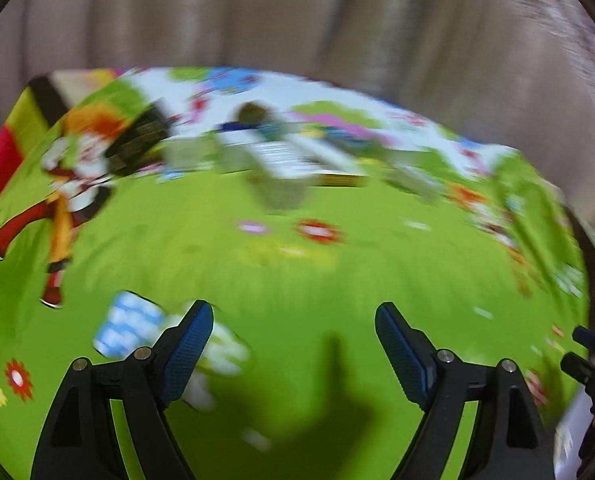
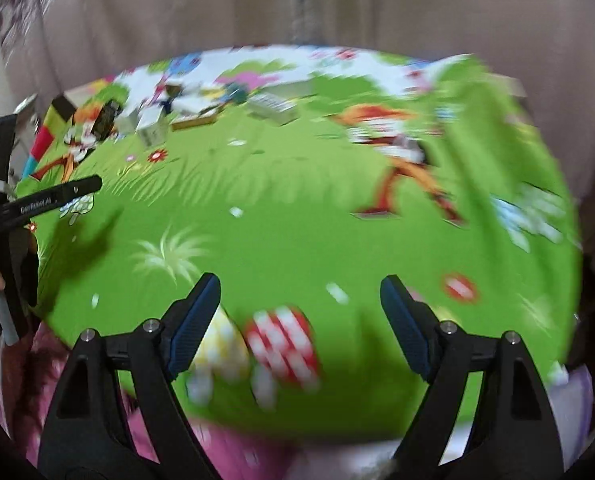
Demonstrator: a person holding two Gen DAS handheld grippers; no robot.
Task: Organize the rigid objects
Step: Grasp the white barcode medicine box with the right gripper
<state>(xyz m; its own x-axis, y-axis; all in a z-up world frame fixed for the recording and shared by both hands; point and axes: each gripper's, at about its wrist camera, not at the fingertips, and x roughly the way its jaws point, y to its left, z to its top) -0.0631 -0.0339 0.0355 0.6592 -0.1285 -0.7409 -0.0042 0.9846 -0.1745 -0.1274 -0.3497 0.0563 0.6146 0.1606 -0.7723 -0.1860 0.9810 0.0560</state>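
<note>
Left wrist view, left claw (image 1: 293,322): fingers spread wide, nothing between them; it hangs over bare green cloth.
Left wrist view, surface: a green cartoon-print sheet (image 1: 297,264) over a bed-like surface; whether bed or bench cannot be told. Far edge meets a beige curtain (image 1: 297,12); the right edge falls away.
Left wrist view, open room: the near and middle green ground is free.
Left wrist view, task things: a blurred cluster of boxes (image 1: 281,156) lies far centre, well apart from the claw; single items cannot be made out.
Right wrist view, right claw (image 2: 300,294): fingers wide apart, holding nothing.
Right wrist view, task things: small boxes (image 2: 201,112) scattered far left.
Right wrist view, obstruction: the other gripper's black frame (image 2: 37,204) at left edge.
Right wrist view only: pink cloth (image 2: 225,452) beyond the near edge.
</note>
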